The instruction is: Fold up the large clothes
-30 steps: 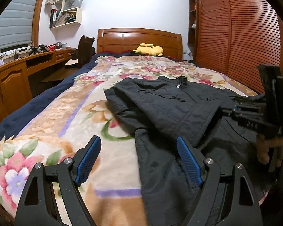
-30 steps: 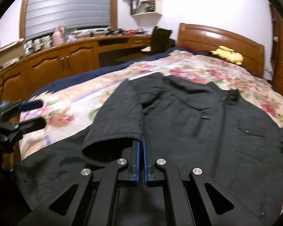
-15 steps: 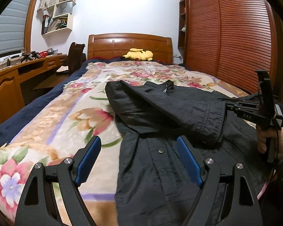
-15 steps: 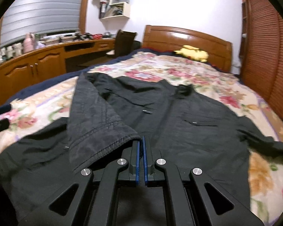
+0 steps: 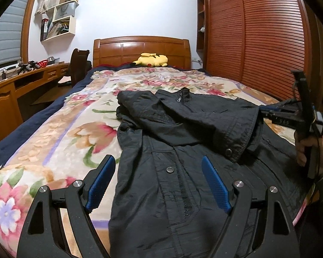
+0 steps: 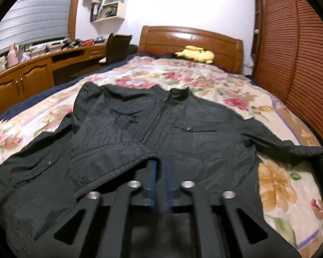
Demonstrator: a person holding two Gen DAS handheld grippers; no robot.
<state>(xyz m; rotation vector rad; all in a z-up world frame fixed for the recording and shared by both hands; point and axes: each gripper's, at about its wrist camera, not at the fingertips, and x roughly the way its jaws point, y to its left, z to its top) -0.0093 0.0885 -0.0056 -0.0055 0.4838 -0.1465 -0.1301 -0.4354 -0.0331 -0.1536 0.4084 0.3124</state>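
1. Black quilted jacket [image 5: 183, 150] is lying front-up on the floral blanket [image 5: 60, 133], collar toward the wooden headboard [image 5: 142, 49].
2. At the left, the left gripper [image 5: 159, 182] is hovering over the jacket's lower edge with its jaws spread wide and gripping nothing.
3. Across the chest, one sleeve is lying folded over, its cuff [image 6: 109, 163] resting just ahead of the right gripper [image 6: 160, 172].
4. That right gripper's jaws have just been opening; a narrow gap shows between them, and the cuff seems to be slipping free rather than being pinched.
5. Judging by this, the sleeve fold is finishing; next, the far sleeve [image 6: 290, 148] at the right needs picking up and bringing across.
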